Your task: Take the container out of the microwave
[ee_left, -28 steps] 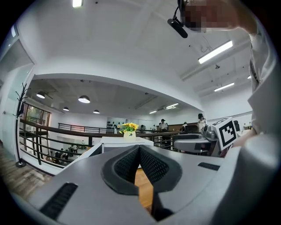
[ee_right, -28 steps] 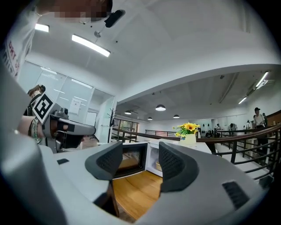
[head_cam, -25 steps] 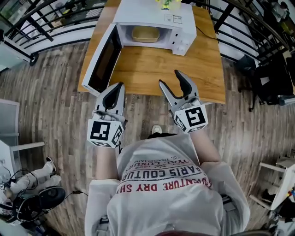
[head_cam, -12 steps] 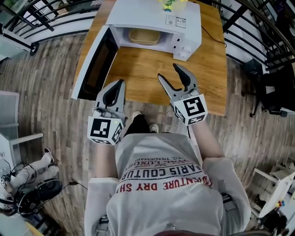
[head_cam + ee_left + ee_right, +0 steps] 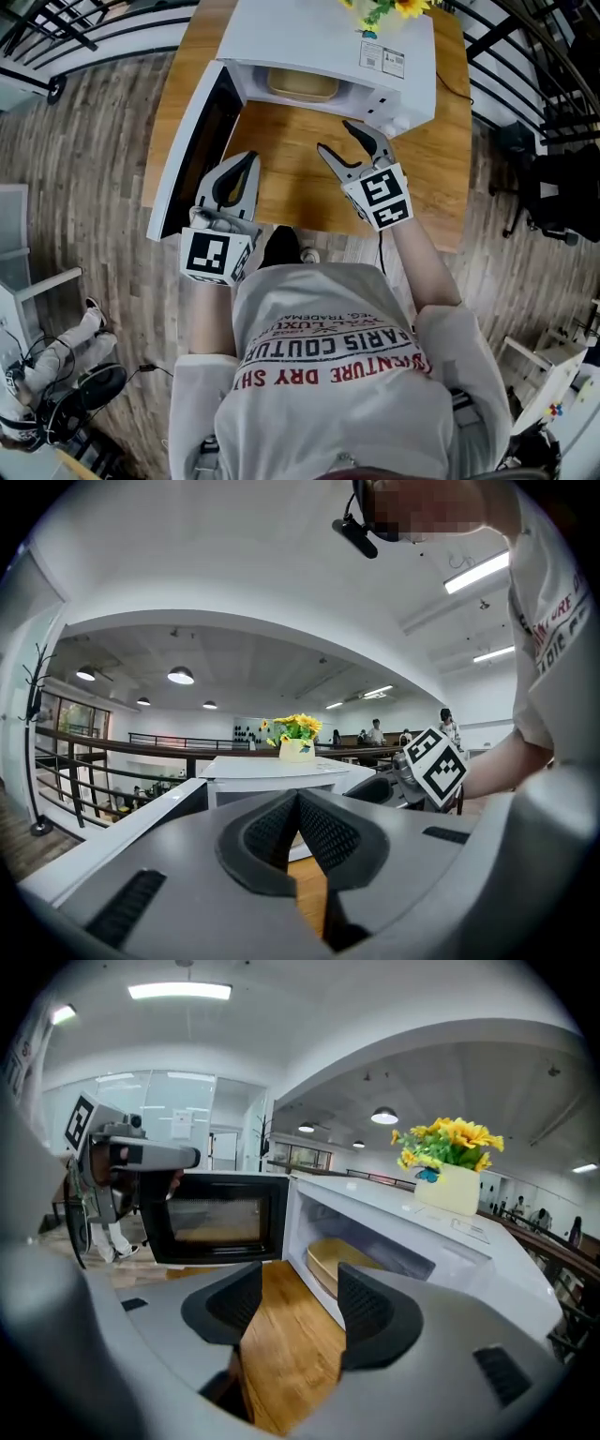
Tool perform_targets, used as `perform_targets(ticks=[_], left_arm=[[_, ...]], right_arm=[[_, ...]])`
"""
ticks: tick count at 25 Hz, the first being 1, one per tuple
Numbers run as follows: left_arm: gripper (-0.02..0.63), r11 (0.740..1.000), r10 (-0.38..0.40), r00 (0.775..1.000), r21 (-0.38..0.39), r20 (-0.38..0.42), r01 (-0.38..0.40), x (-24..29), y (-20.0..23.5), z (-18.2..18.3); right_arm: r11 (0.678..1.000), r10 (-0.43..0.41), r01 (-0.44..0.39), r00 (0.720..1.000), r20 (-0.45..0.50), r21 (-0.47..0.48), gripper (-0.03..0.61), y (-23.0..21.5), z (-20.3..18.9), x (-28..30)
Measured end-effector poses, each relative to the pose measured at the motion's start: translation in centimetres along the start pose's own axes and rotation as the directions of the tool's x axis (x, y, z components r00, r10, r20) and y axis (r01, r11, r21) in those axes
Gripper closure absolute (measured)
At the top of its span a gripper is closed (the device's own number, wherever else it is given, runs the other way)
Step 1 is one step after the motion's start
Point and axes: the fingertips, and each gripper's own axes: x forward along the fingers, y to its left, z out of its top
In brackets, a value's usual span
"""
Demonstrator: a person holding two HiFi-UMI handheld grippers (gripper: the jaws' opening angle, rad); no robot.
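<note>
Fingers (image 5: 367, 1309) of the right gripper (image 5: 336, 139) stand wide apart with nothing between them but bare wood. They are dark, with ribbed inner pads set in smooth grey shells, and they point at the mouth of the microwave (image 5: 309, 33) from just in front of it. The left gripper (image 5: 246, 161) hangs over the near edge of the bench (image 5: 291, 150), just beside the open door (image 5: 192, 141). Its own fingers (image 5: 328, 836) meet at the tips and hold nothing.

The microwave is a white, glossy box standing at the back of the bench, which is warm, grained timber. Its door has a dark window and is swung fully out to the left.

The container (image 5: 302, 84) lies flat on the floor of the oven cavity. It is a shallow, tan dish with rounded corners and a low rim. It may be bamboo or plastic; the views are too small to settle that. Its long axis runs side to side, along the oven's opening, with a long side facing the right gripper and well apart from it.

Yellow flowers (image 5: 450, 1138) in a pale square pot (image 5: 448, 1190) stand on the microwave's top.
</note>
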Motion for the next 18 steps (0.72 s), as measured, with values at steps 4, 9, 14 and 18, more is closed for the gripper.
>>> perform_targets(ticks=[4,9,14,18], left_arm=[[0.601,1.000,-0.003,1.000,-0.021,-0.019,0.002,1.3,1.9,-0.7],[0.601,0.999,-0.013,0.999,-0.038,-0.034,0.012,2.7,3.5,-1.7],[0.601,0.998,-0.027,0.998,-0.058,-0.056,0.024,3.7,4.3,-2.9],[0.601,0.997,-0.028,0.997,-0.075,-0.071,0.023,4.1,4.9,-3.7]], right_arm=[[0.992,0.021,-0.035,0.993,-0.115,-0.124,0.311,-0.8,-0.6,4.0],[0.963,0.064,-0.127,0.964,-0.257,-0.239,0.314,-1.3,-2.1,8.6],[0.930,0.091,-0.218,0.916,-0.390,-0.297,0.327,-1.6,-3.9,12.2],[0.906,0.063,-0.244,0.886,-0.459,-0.347,0.350,-2.4,-4.6,14.4]])
